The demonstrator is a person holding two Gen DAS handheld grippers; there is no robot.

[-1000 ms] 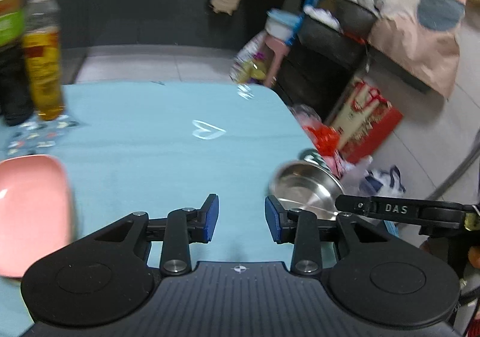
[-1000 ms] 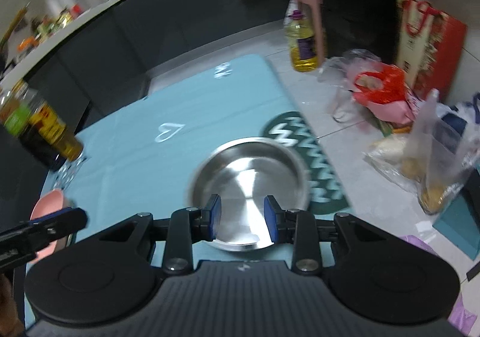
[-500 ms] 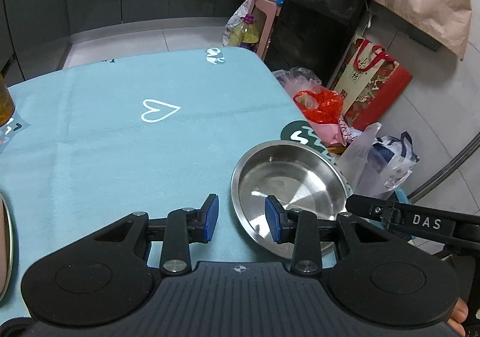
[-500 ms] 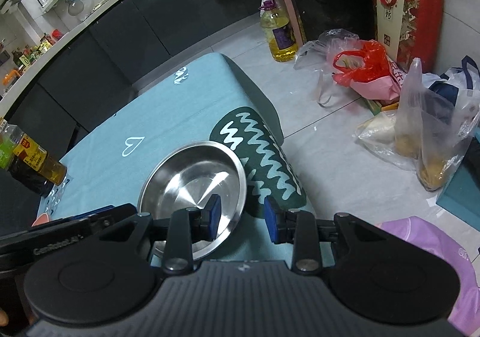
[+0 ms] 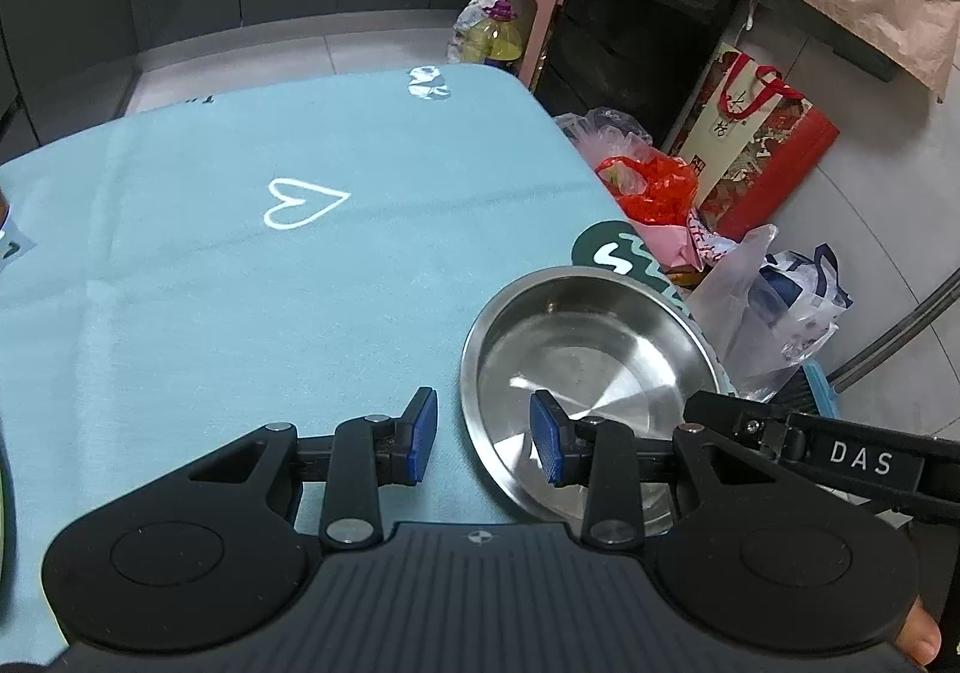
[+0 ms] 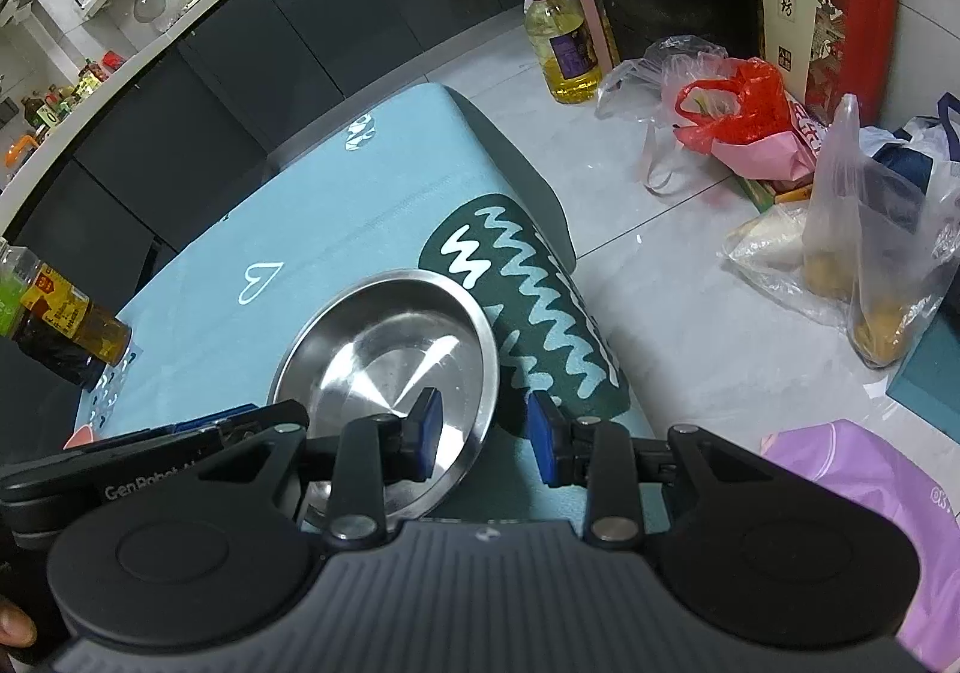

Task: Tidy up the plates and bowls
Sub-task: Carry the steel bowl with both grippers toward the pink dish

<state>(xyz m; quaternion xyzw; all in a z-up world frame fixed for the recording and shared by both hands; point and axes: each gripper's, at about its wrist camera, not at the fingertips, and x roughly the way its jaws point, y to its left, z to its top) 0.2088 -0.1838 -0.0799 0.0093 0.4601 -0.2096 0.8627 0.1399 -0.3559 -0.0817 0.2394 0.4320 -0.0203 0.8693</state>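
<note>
A shallow stainless steel plate [image 5: 585, 355] lies on the light blue tablecloth [image 5: 240, 283] near the table's right edge; it also shows in the right wrist view [image 6: 390, 349]. My left gripper [image 5: 483, 442] is open, straddling the plate's left rim, with its right finger over the plate. My right gripper [image 6: 485, 433] is open, straddling the plate's right rim, with its left finger over the plate. A sliver of a pink plate [image 6: 81, 436] shows at the left, mostly hidden behind the left gripper.
Sauce bottles [image 6: 66, 325] stand at the table's left side. A dark green zigzag patch [image 6: 528, 301] lies at the table's right edge. Beyond the edge, on the floor, are plastic bags [image 6: 858, 253], a red gift bag [image 6: 822, 1] and an oil bottle [image 6: 561, 49].
Both grippers swung toward the steel plate and closed in on it from opposite sides. The pink plate and the bottles slid out of the left wrist view.
</note>
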